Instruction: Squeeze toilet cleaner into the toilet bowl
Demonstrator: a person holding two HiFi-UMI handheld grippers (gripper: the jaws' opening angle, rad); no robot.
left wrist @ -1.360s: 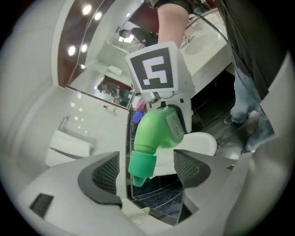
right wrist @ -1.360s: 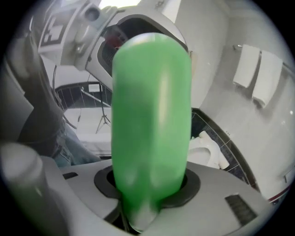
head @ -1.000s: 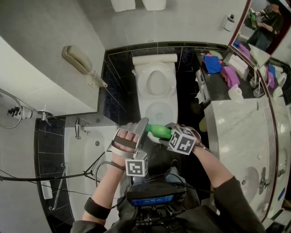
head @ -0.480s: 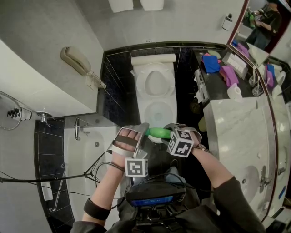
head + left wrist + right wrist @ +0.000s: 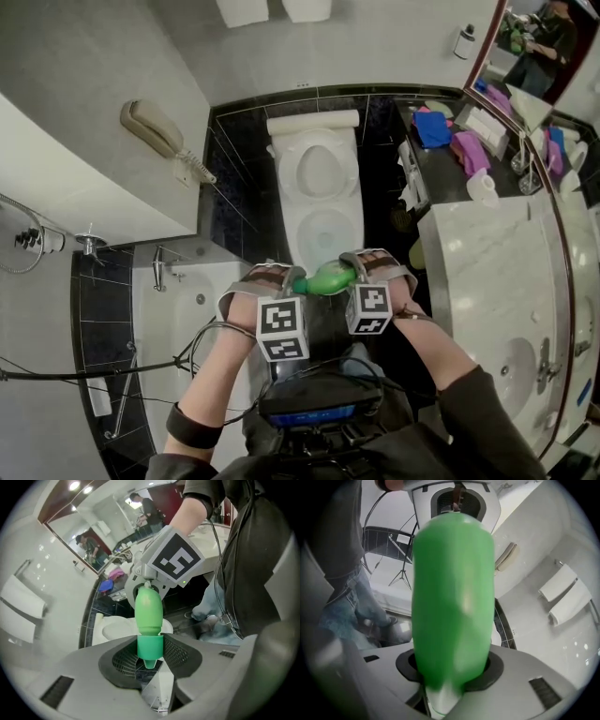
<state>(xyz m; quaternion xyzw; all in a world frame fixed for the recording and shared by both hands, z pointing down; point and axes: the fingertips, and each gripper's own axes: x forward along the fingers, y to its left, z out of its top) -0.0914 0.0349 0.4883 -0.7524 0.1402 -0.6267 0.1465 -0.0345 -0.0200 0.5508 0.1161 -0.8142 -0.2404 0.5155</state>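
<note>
Two tongs hold the green bottle: left tongs (just closed) on cap, right tongs on body.

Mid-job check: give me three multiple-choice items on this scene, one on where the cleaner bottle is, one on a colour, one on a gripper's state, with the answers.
1. Where is the green bottle?
A) Between the left gripper and the right gripper
B) On the marble counter
C) Inside the bathtub

2. What colour is its cap?
A) White
B) Red
C) Green

3. What state is the right gripper in?
A) Open and empty
B) Shut on the green bottle's body
C) Shut on a towel

Answers:
1 A: the head view shows it spanning both grippers.
2 C: the left gripper view shows a green cap between that gripper's jaws, which have just been closing onto it.
3 B: the right gripper view shows its jaws clamping the body.
</note>
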